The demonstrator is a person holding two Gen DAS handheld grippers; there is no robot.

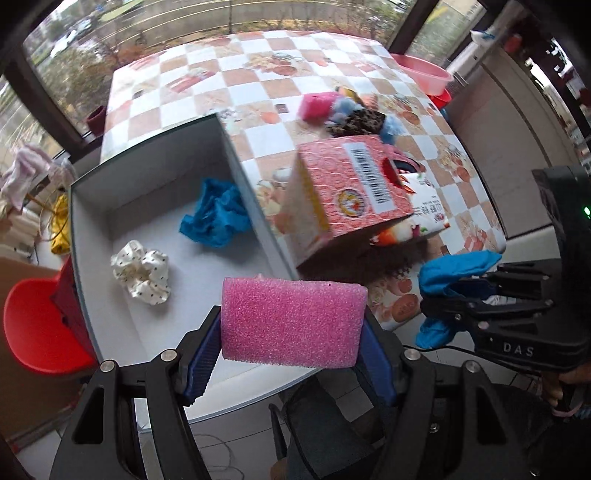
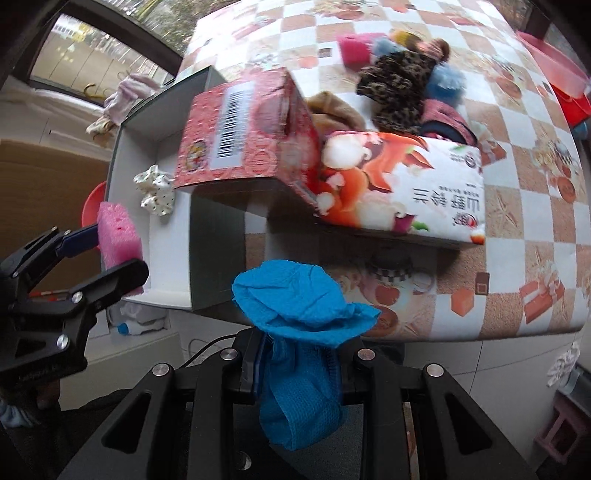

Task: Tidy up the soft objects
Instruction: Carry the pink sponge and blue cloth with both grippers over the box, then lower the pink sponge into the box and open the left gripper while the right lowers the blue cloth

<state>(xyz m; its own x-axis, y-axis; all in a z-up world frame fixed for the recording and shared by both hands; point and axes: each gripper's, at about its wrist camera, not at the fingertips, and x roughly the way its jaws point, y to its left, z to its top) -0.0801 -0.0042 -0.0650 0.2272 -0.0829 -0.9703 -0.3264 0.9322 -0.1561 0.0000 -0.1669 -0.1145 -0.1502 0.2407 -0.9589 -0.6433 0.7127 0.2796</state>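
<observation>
Left wrist: grey box (image 1: pixel 236 155) holds one blue cloth (image 1: pixel 216 214), one scrunchie (image 1: pixel 142 271).

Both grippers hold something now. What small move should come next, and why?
Probably let the left gripper drop the pink sponge into the grey box. It hangs over the box's near end, where a blue cloth and a white scrunchie already lie. The right gripper follows with its blue cloth.

Checkered tablecloth (image 1: pixel 258 74) on table, dark-framed windows (image 1: pixel 110 29) behind, red chair (image 1: pixel 33 325), pale tiled floor (image 2: pixel 147 347)
</observation>
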